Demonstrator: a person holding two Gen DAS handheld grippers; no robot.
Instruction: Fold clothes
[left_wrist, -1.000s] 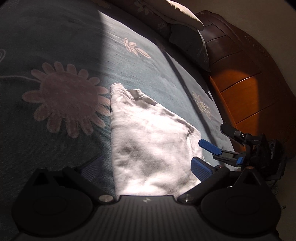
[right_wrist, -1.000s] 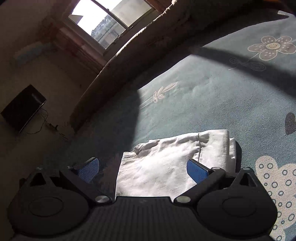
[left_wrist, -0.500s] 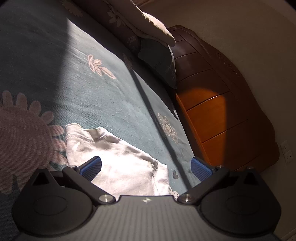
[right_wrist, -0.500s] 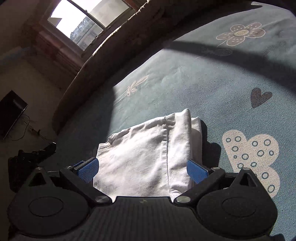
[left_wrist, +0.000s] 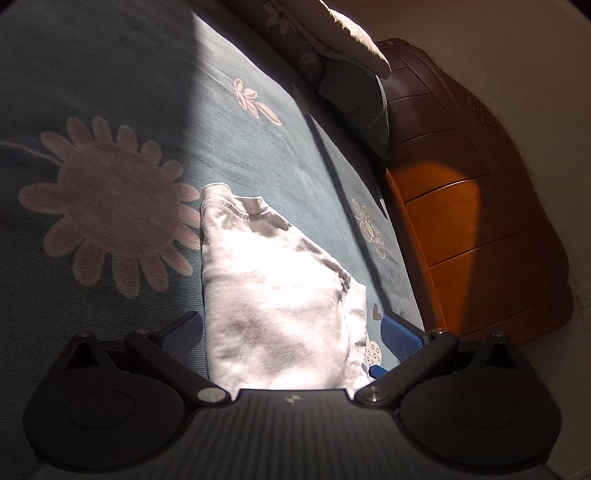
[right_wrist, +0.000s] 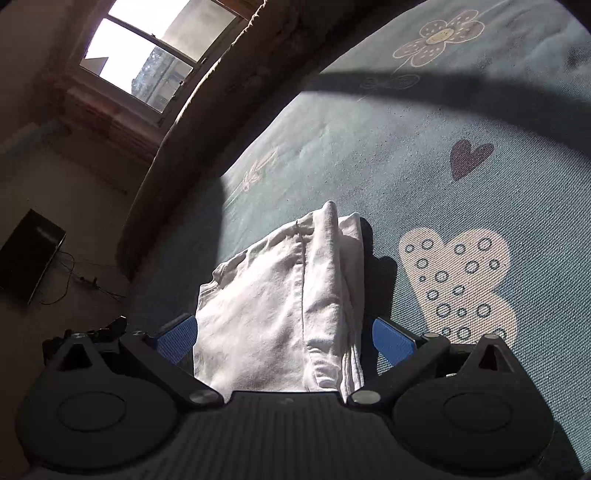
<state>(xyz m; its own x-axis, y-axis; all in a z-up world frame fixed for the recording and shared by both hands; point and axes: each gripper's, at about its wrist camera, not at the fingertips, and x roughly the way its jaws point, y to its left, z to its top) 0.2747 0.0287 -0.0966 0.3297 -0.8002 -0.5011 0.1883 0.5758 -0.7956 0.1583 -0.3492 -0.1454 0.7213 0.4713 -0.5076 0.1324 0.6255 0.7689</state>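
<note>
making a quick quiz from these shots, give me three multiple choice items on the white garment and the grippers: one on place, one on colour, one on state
1. Where does the white garment lie?
A. on the blue-grey bedspread
B. on the wooden floor
C. on a chair

2. What colour are the pads on the left gripper fingers?
A. red
B. blue
C. yellow

3. In what state is the right gripper?
A. shut on the garment
B. shut on nothing
C. open, a finger on either side of the garment

Answers: 1 A, flower-patterned bedspread surrounds it; 2 B, both pads show blue; 3 C, the pads stand wide apart.
</note>
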